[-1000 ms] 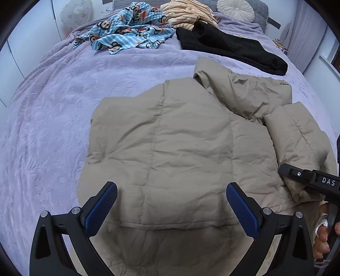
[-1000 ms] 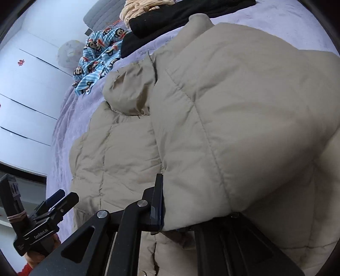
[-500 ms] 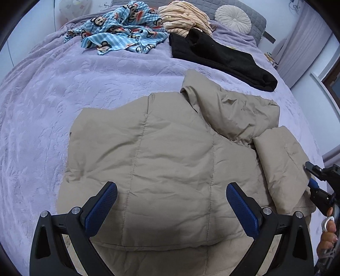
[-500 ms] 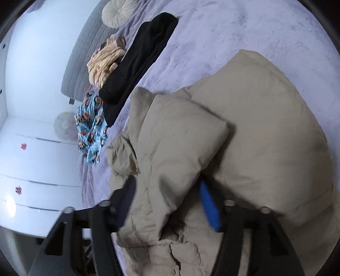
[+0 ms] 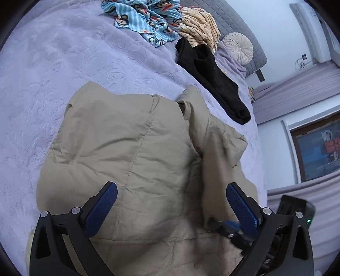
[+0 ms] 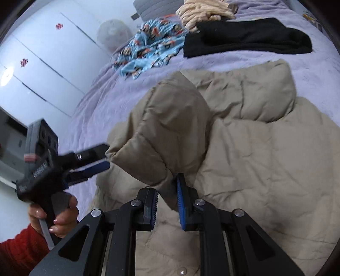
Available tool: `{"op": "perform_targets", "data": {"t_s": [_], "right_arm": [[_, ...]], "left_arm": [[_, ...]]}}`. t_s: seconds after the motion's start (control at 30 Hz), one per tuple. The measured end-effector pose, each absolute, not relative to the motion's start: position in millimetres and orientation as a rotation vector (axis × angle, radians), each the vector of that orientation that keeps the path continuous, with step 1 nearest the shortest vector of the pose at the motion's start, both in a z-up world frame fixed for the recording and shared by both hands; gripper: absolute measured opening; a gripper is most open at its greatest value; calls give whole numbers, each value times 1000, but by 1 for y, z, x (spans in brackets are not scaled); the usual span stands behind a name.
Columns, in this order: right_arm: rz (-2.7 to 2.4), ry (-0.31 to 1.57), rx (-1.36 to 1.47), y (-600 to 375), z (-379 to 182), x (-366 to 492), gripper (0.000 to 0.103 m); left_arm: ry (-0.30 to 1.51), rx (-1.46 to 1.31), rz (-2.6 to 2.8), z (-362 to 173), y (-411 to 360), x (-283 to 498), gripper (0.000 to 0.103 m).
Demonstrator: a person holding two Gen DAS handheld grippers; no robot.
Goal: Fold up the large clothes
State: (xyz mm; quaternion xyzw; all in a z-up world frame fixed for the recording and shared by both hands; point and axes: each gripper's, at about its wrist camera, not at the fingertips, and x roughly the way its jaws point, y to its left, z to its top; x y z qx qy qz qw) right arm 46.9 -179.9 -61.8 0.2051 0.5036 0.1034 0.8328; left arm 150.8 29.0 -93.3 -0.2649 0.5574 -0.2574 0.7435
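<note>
- A beige quilted puffer jacket (image 5: 136, 152) was seen spread on a lavender bedspread (image 5: 53, 70), its collar end toward the headboard and its hem toward the person.
- The right tool (image 6: 166, 203) was held narrow, its blue pads pinched on a fold of the jacket's sleeve (image 6: 170, 127), which was lifted over the jacket body and pointed toward the person's left.
- The left tool (image 5: 170, 203) was held wide, with nothing between its fingers; it hovered above the hem half of the jacket, and in the right wrist view (image 6: 93, 161) it was seen just beside the tip of the lifted sleeve, apparently apart from it.
- The long axis of the jacket ran away from the tools, hem near and collar far; the sleeve was laid across that axis.
- The coming move was judged to turn on this: the sleeve end lay between the two tools, gripped by the right and nearer by far to it, while the left tool faced it from the other side.
- It was judged that the sleeve would have to be laid flat across the body before the next fold was made.
- A black garment (image 5: 210, 72), a blue monkey-print garment (image 5: 148, 19) and a striped yellow garment (image 5: 199, 27) were seen farther up the bed, well apart from the jacket.
</note>
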Motion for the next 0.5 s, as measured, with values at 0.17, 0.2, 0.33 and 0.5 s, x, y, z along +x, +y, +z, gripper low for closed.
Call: {"op": "perform_targets", "data": {"t_s": [0.17, 0.2, 0.33, 0.5], "right_arm": [[219, 1196, 403, -163, -91, 42, 58], [224, 1193, 399, -166, -89, 36, 63], [188, 1165, 371, -197, -72, -5, 63], [45, 1171, 431, -254, -73, -56, 41]], "left_arm": [[1251, -582, -653, -94, 14, 152, 103], [1262, -570, -667, -95, 9, 152, 103], [1325, -511, -669, -111, -11, 154, 103], [1337, -461, -723, -120, -49, 151, 79]]}}
